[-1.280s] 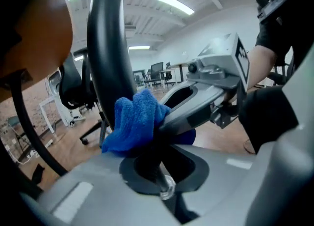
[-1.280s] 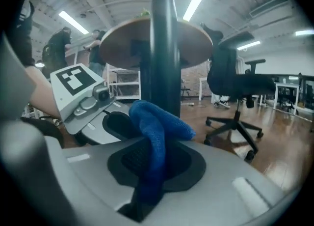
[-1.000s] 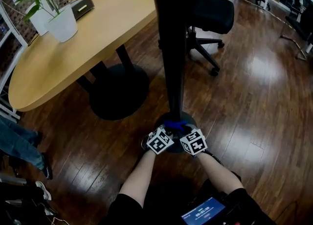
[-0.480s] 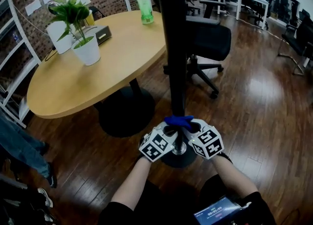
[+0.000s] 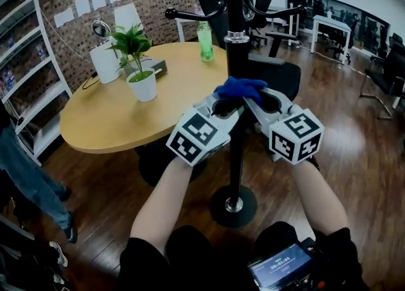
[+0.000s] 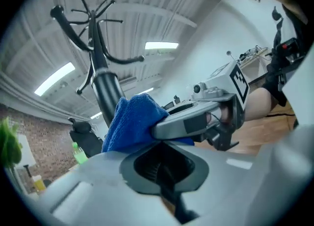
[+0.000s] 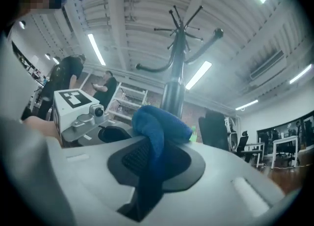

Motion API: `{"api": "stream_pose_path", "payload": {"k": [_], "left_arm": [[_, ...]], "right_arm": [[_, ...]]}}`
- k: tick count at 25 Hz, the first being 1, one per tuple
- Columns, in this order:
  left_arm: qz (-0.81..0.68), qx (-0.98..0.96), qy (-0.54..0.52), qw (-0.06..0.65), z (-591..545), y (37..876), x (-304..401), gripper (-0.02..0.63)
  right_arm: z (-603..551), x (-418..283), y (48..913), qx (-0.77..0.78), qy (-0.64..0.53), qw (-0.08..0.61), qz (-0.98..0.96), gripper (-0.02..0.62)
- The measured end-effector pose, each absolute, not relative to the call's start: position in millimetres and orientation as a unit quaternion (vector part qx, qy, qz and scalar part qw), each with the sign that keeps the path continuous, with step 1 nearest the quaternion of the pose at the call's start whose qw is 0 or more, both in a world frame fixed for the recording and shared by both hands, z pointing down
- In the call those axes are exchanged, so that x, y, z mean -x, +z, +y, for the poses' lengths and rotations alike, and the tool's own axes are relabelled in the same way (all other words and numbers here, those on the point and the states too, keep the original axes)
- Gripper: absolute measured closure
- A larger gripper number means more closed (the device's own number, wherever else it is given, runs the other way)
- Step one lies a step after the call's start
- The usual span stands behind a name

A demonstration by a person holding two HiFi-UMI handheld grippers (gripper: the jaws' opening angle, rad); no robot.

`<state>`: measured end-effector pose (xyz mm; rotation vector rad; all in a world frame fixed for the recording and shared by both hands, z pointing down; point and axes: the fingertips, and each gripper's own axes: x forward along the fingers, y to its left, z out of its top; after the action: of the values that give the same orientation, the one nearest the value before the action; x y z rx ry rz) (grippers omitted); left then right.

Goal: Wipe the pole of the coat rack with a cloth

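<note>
1. The left gripper point(image 5: 220, 107) is clamping shut on the cloth point(image 5: 239, 87), with the blue fabric bunching at the tips of its jaws.
2. The right gripper point(image 5: 258, 105) is also closing on the cloth, and a fold is running down between its jaws. Both grippers are meeting at 12 o'clock, straight ahead of the person.
3. The cloth is wrapping around the pole point(image 5: 235, 147) and touching it, about midway up and below the metal collar point(image 5: 236, 37).
4. Risk: each gripper appears to be pinching only an edge of fabric. An uneven pull is likely to free one side, sending the cloth sliding toward the base point(image 5: 234, 205).
5. Risk: the base is looking small for so tall a rack. Sideways force during wiping could start it rocking.
6. Risk: the table point(image 5: 95, 125) is standing at 10 o'clock and carrying a plant point(image 5: 140, 78) and a bottle point(image 5: 204, 42). A tipping rack could strike them.
</note>
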<state>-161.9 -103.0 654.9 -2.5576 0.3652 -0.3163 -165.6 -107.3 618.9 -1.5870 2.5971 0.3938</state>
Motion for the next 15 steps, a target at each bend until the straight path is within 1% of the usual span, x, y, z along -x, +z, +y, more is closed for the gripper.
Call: {"api": "stream_pose_path", "payload": {"k": [4,7,10,15], "left_arm": [[0.142,0.94,-0.07,0.301,-99.8,581.5,161.6,0.603],[0.137,0.936,-0.057,0.319,-94.1,564.8,159.8,0.603],[0.141,0.935,-0.069,0.317,-95.1,590.0,159.2,0.603],[0.12,0.94,-0.104,0.301,-95.3,683.9,162.2,0.603]], "right_arm": [[-105.6,163.0,547.4,0.49,0.131,0.105,0.855,0.546],[-101.7,161.4,531.2,0.483,0.144,0.116,0.856,0.546],[-100.3,161.3,554.4,0.487,0.151,0.094,0.855,0.546],[-103.9,168.1,647.3,0.498,0.154,0.012,0.854,0.546]]}}
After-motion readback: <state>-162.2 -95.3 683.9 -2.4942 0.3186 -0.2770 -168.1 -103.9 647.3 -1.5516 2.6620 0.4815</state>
